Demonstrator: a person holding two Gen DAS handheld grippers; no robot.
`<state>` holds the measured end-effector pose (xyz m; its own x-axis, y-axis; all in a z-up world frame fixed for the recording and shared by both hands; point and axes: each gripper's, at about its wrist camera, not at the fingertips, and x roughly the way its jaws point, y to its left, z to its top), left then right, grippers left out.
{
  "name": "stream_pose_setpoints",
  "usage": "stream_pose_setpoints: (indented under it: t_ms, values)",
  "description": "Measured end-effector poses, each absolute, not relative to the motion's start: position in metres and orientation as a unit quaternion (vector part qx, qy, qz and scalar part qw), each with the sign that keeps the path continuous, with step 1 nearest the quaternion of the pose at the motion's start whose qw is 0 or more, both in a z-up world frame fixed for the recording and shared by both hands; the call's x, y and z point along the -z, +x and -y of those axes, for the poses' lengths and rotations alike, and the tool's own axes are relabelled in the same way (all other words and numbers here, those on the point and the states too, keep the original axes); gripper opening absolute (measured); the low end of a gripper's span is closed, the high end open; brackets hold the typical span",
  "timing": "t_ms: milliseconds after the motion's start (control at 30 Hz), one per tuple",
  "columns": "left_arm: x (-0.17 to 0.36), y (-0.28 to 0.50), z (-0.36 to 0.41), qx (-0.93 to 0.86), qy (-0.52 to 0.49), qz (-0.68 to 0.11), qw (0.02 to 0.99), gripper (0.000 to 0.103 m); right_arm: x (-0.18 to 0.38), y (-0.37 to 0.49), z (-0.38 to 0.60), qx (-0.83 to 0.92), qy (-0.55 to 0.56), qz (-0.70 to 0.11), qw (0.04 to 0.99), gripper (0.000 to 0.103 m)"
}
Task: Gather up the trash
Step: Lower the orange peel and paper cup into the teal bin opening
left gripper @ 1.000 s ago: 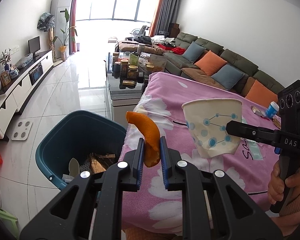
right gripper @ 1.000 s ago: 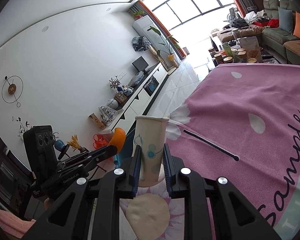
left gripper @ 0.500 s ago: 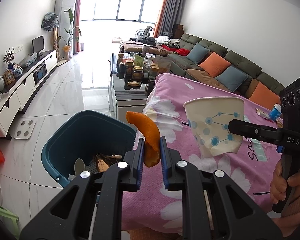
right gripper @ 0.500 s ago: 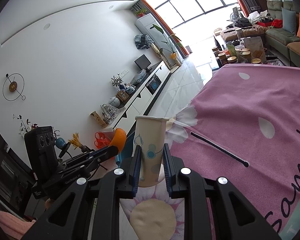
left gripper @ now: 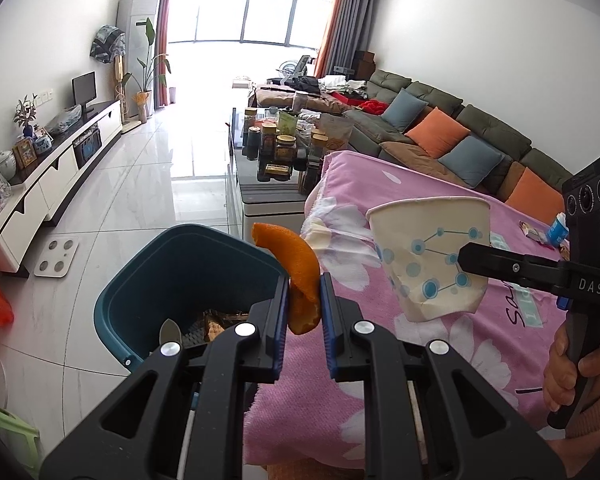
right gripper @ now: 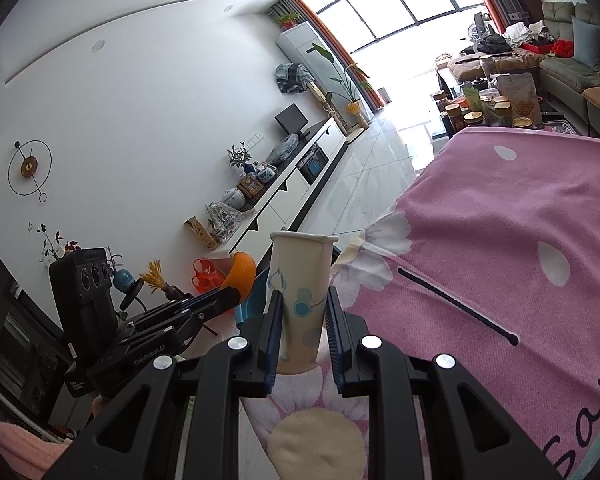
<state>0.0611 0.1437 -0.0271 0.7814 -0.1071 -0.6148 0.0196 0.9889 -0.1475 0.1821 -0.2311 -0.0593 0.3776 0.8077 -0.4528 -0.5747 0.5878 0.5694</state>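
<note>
Orange peel (left gripper: pixel 300 276) is pinched between the left gripper (left gripper: pixel 304 312) pads, jaws nearly closed on it, held in the air at the near rim of the teal bin (left gripper: pixel 148 280) (scraps inside). Paper cup (right gripper: pixel 300 292), squashed flat, is clamped in the right gripper (right gripper: pixel 302 320), jaws narrow, held above the edge of the pink flowered blanket (right gripper: pixel 500 240). A hand (left gripper: pixel 572 368) grips the right tool's handle.
</note>
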Motion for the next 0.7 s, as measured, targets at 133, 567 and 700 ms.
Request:
stream_pose_setpoints:
  t_ms: [133, 567, 700]
  values:
    - [0.028, 0.063, -0.144, 0.030, -0.066, -0.329, 0.941, 0.016, 0.059, 0.183, 0.227, -0.426, 0.161, -0.364, 0.812, 0.020]
    - [0.028, 0.067, -0.150, 0.018, -0.068, -0.331, 0.941, 0.016, 0.059, 0.186, 0.216, -0.434, 0.154, -0.366, 0.808, 0.020]
    - [0.027, 0.065, -0.148, 0.015, -0.069, -0.331, 0.941, 0.016, 0.059, 0.188, 0.212, -0.437, 0.152, -0.367, 0.807, 0.020]
